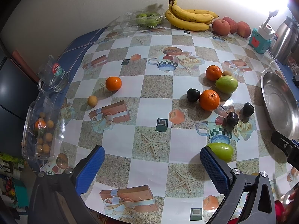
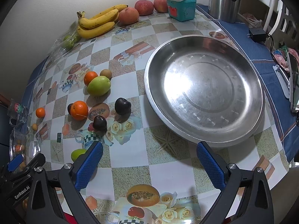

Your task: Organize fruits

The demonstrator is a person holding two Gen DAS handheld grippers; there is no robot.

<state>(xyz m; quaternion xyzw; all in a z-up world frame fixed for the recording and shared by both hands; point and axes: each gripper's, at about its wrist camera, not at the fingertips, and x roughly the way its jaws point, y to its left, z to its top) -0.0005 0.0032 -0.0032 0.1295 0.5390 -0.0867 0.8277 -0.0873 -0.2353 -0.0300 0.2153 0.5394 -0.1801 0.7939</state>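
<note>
Both grippers hover with jaws spread wide, holding nothing: the left gripper (image 1: 152, 165) at the bottom of its frame, the right gripper (image 2: 149, 160) likewise. Oranges (image 1: 209, 100), dark cherries (image 1: 232, 118) and a green fruit (image 1: 226, 84) (all loose) lie center-right; the metal plate (image 2: 204, 100) fills the right view's middle.

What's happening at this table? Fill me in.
A person is sorting fruit with two grippers, and nothing is held yet. The left hand-held gripper and right hand-held gripper both hover open above the tablecloth. The steel plate holds nothing. Oranges, dark plums and green mangoes lie loose beside it. Bananas and apples sit by the wall.
</note>
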